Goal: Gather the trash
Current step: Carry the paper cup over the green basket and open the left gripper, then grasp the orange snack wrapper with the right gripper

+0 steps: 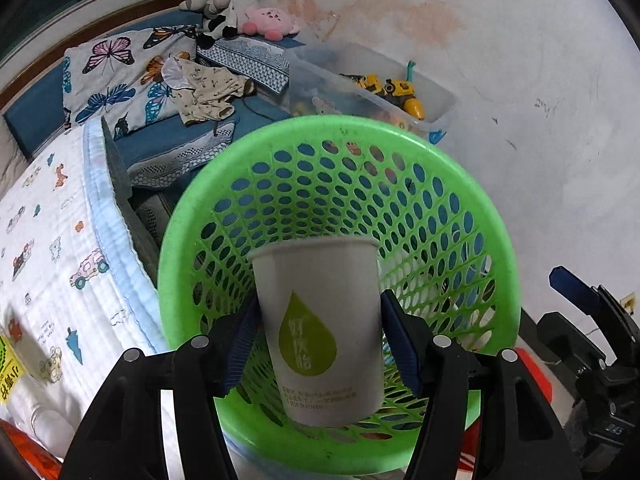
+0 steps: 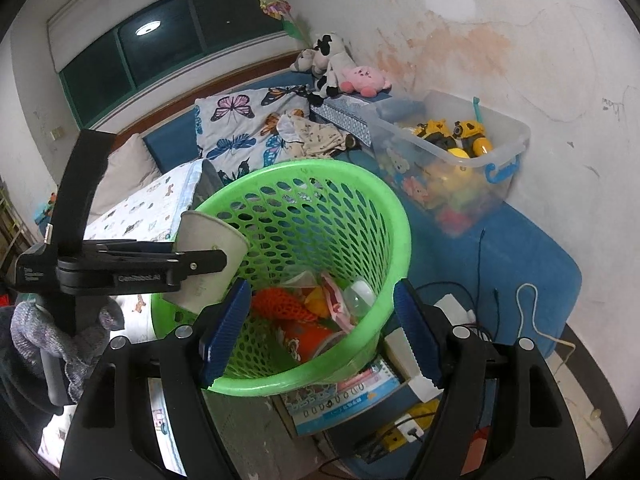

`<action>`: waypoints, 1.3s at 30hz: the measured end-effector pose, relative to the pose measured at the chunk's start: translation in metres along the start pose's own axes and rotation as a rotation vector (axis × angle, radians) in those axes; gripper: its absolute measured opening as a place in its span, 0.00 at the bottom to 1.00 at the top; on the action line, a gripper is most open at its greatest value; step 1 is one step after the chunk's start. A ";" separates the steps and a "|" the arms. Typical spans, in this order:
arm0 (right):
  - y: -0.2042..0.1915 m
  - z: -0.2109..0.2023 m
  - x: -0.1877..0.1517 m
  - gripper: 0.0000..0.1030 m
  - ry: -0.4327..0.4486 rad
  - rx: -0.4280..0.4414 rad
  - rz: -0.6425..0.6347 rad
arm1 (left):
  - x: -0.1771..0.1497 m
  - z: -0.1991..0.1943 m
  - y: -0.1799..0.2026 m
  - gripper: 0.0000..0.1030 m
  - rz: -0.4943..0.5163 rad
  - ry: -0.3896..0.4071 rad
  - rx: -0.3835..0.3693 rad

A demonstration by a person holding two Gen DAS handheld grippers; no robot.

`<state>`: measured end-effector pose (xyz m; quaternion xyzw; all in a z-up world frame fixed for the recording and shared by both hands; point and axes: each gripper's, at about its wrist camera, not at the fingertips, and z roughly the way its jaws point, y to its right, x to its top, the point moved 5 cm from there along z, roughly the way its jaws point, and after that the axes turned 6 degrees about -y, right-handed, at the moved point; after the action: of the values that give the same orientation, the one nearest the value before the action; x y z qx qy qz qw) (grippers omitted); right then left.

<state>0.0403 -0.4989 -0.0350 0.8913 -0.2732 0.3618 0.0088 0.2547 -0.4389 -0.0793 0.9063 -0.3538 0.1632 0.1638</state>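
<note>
A white paper cup [image 1: 320, 328] with a green drop logo sits upright between the blue pads of my left gripper [image 1: 319, 300], which is shut on it. The cup hangs over the near-left side of a green perforated basket [image 1: 320, 128]. In the right wrist view the cup [image 2: 208, 240] and left gripper [image 2: 192, 264] hover at the basket's [image 2: 304, 168] left rim. Inside lie an orange net [image 2: 280, 304], wrappers and an orange cup [image 2: 308, 340]. My right gripper [image 2: 320, 286] stands open in front of the basket's near rim, holding nothing.
A clear toy box [image 2: 460, 152] stands behind the basket against the wall. A bed with a printed blanket [image 1: 60, 240] lies on the left, and plush toys [image 2: 340, 72] sit at the back. Books [image 2: 352, 396], a power strip [image 2: 408, 428] and cables lie below the basket.
</note>
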 end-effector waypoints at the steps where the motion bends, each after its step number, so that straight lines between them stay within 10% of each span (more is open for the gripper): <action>1: 0.001 0.000 0.000 0.72 0.000 0.003 0.003 | -0.001 0.002 0.000 0.61 0.004 -0.008 0.001; 21: -0.033 -0.009 -0.006 0.72 0.003 0.043 -0.040 | -0.036 -0.067 -0.023 0.65 -0.020 0.118 0.013; 39: -0.153 0.012 -0.028 0.72 -0.081 0.203 -0.249 | -0.153 -0.160 -0.125 0.66 -0.199 0.224 0.107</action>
<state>0.1068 -0.3580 -0.0337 0.9283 -0.1230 0.3475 -0.0474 0.2064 -0.1962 -0.0224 0.9205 -0.2326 0.2648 0.1689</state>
